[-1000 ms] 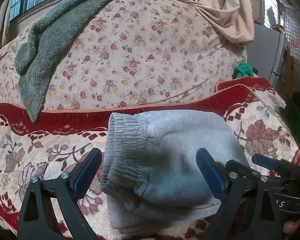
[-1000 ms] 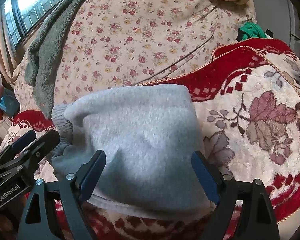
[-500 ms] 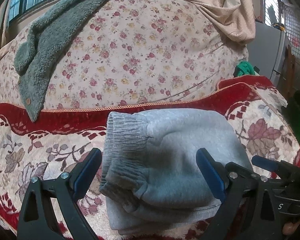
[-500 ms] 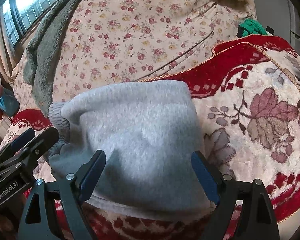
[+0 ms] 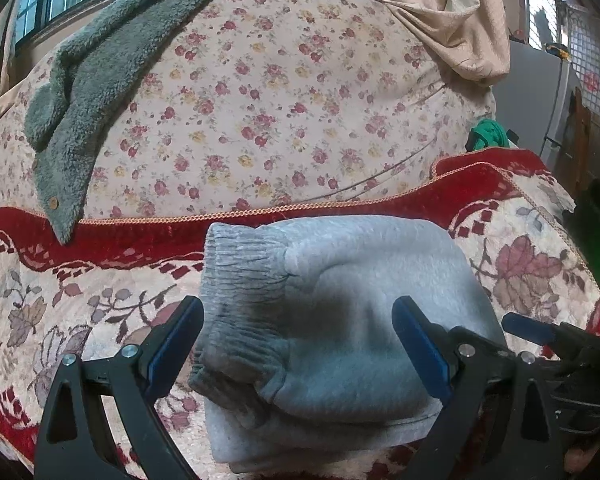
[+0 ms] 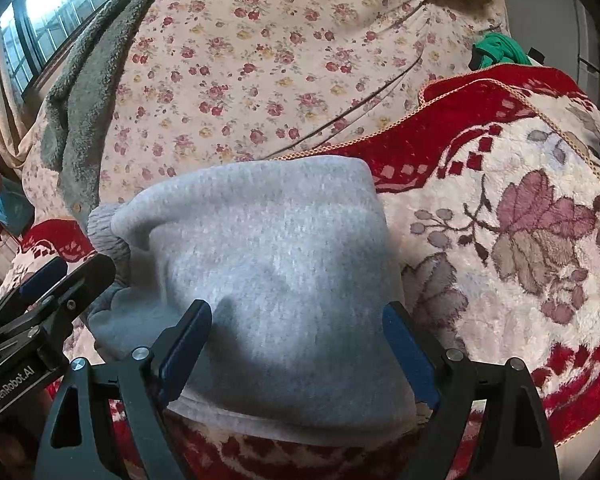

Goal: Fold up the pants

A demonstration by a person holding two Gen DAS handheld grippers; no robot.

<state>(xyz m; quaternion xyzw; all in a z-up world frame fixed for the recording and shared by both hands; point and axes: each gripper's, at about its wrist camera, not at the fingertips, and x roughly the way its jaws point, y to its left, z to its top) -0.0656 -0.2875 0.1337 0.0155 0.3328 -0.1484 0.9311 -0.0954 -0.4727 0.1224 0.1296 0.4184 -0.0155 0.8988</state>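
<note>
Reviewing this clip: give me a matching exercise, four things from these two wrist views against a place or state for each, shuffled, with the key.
Things:
1. grey pants
2. fuzzy grey-green garment
3. green cloth
4. left gripper

Descriptions:
A. draped over the floral bedding
B. open, jaws either side of the fabric
C. folded into a bundle on the red patterned blanket
D. bunched at the far right edge of the bed

Pairs: 1-C, 2-A, 3-D, 4-B
</note>
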